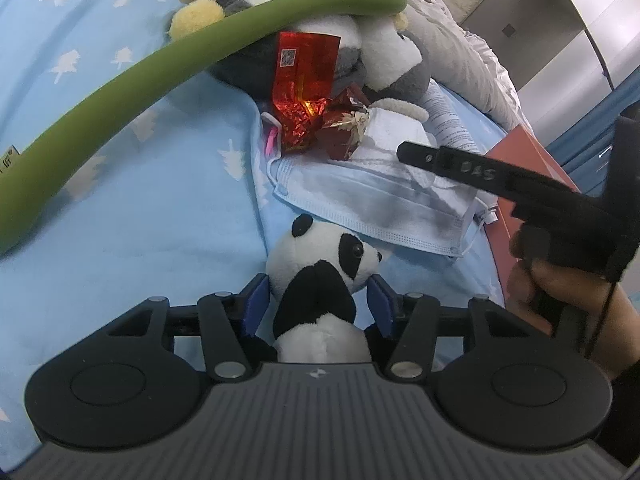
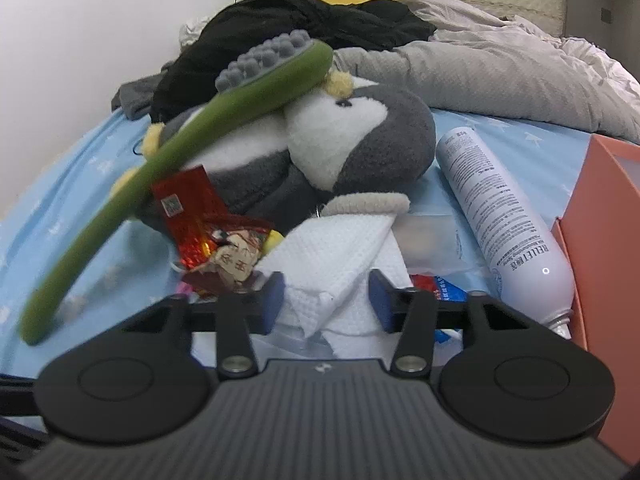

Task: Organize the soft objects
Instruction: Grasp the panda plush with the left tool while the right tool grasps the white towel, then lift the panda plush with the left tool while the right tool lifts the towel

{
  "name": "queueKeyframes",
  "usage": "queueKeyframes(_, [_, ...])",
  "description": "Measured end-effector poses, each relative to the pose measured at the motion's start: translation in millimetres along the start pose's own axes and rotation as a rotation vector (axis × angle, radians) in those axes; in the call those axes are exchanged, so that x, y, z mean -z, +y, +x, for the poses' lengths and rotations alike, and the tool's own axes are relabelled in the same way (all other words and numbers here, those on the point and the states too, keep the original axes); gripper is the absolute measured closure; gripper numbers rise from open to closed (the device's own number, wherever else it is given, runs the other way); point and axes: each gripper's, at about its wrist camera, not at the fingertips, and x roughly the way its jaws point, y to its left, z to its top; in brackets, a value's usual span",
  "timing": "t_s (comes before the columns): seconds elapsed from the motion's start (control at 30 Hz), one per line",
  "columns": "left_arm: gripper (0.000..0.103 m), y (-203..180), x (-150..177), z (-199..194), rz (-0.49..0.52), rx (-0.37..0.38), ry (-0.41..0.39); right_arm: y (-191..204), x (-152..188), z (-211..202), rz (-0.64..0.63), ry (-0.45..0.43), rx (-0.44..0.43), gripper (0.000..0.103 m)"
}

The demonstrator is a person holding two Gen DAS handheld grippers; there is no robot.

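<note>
My left gripper [image 1: 318, 300] is shut on a small panda plush [image 1: 320, 276], its blue pads pressing the toy's sides just above the blue bedsheet [image 1: 140, 220]. A large grey-and-white penguin plush [image 2: 352, 140] lies further back, also in the left wrist view [image 1: 384, 52]. My right gripper [image 2: 326, 300] is open, its blue pads either side of a folded white cloth [image 2: 332, 264] without squeezing it. In the left wrist view the right gripper's finger [image 1: 460, 164] reaches over the cloth [image 1: 392, 132].
A long green massage stick [image 1: 140, 76] leans across the penguin. Red foil wrappers [image 1: 304, 92], a blue face mask [image 1: 372, 204], a white spray can [image 2: 504, 224] and an orange box [image 2: 608, 240] lie around. A grey quilt [image 2: 500, 72] and black clothes [image 2: 300, 24] sit behind.
</note>
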Motion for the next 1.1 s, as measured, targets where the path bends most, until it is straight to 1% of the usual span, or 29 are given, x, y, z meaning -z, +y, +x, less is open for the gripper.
queueKeyframes(0.07, [0.044,0.2,-0.7,-0.6,-0.004,-0.002,0.006,1.9,0.5,1.8,-0.008,0.004,0.008,0.087])
queueKeyframes(0.1, [0.045,-0.2,-1.1,-1.1,-0.004,-0.003,0.007,3.2,0.2,0.2,-0.008,0.000,0.012,0.088])
queueKeyframes(0.13, [0.045,-0.7,-1.3,-2.0,-0.002,-0.005,0.004,4.9,-0.1,-2.3,-0.012,-0.009,0.010,0.093])
queueKeyframes(0.27, [0.047,-2.8,-0.8,-6.4,0.009,-0.015,-0.011,7.5,-2.5,-19.7,0.020,-0.025,-0.002,0.095])
queueKeyframes(0.43, [0.048,-8.6,0.4,-23.2,0.023,-0.019,-0.046,14.3,-2.0,-51.4,0.039,-0.043,-0.016,0.095])
queueKeyframes(0.6, [0.054,-14.0,2.8,-39.2,0.031,-0.015,-0.071,20.4,6.3,-87.6,0.056,-0.049,-0.023,0.095])
queueKeyframes(0.7, [0.055,-17.1,6.5,-43.9,0.044,-0.020,-0.075,21.8,16.4,-108.0,0.069,-0.044,-0.026,0.095])
queueKeyframes(0.9, [0.056,-20.8,13.6,-47.0,0.065,-0.037,-0.062,17.3,43.2,-132.9,0.123,0.016,-0.012,0.095])
queueKeyframes(1.0, [0.056,-20.8,14.5,-41.3,0.067,-0.042,-0.031,11.8,60.3,-133.6,0.164,0.075,0.001,0.095])
queueKeyframes(1.1, [0.056,-19.4,15.2,-35.7,0.057,-0.040,-0.020,3.5,78.9,-126.2,0.209,0.142,0.020,0.094])
